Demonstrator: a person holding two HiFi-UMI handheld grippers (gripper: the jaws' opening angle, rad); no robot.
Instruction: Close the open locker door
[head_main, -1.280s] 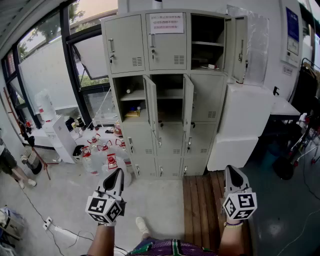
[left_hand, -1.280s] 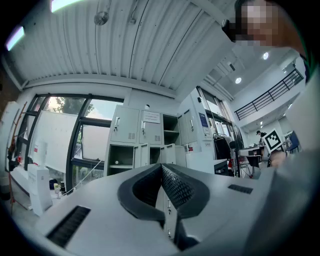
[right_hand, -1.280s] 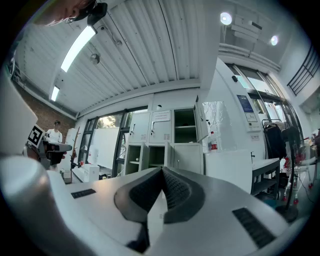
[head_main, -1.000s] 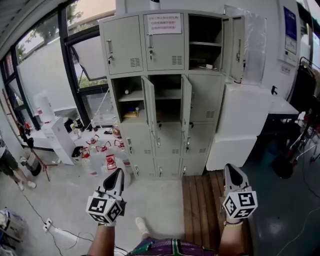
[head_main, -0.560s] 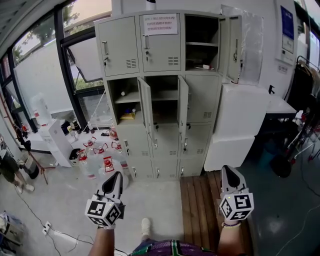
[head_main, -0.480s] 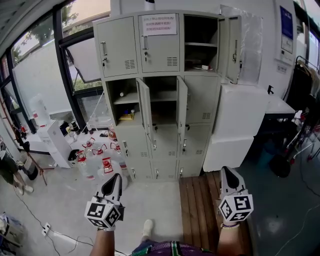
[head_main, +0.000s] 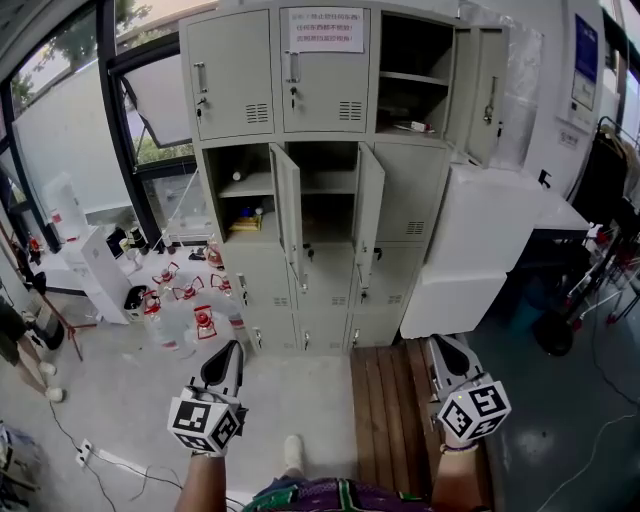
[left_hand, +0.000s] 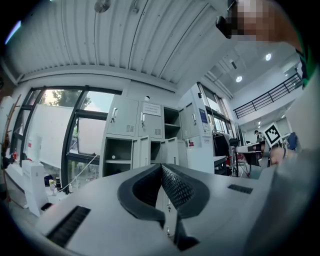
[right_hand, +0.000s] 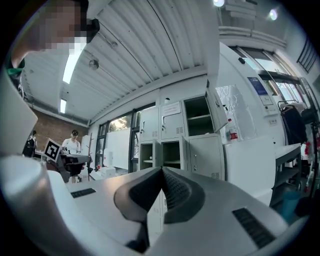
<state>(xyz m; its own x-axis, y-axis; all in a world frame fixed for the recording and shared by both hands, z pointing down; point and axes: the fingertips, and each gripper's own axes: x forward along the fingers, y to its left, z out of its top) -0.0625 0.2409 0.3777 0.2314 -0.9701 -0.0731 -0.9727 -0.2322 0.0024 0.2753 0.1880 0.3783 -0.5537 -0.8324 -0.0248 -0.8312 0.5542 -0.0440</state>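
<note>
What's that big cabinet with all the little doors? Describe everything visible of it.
The locker cabinet is pale grey, metal-looking, three columns wide, upright on the floor. A paper notice is stuck on its top middle door. Three doors stand open: the top right door, the second-row left door and the second-row middle door; the rest are shut.

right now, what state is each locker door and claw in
top right door, swung wide open
middle-row left door, open
middle-row centre door, open
middle-row right door, closed
top left door, closed
top centre door, closed, notice stuck on it
left claw, shut, empty
right claw, shut, empty
</note>
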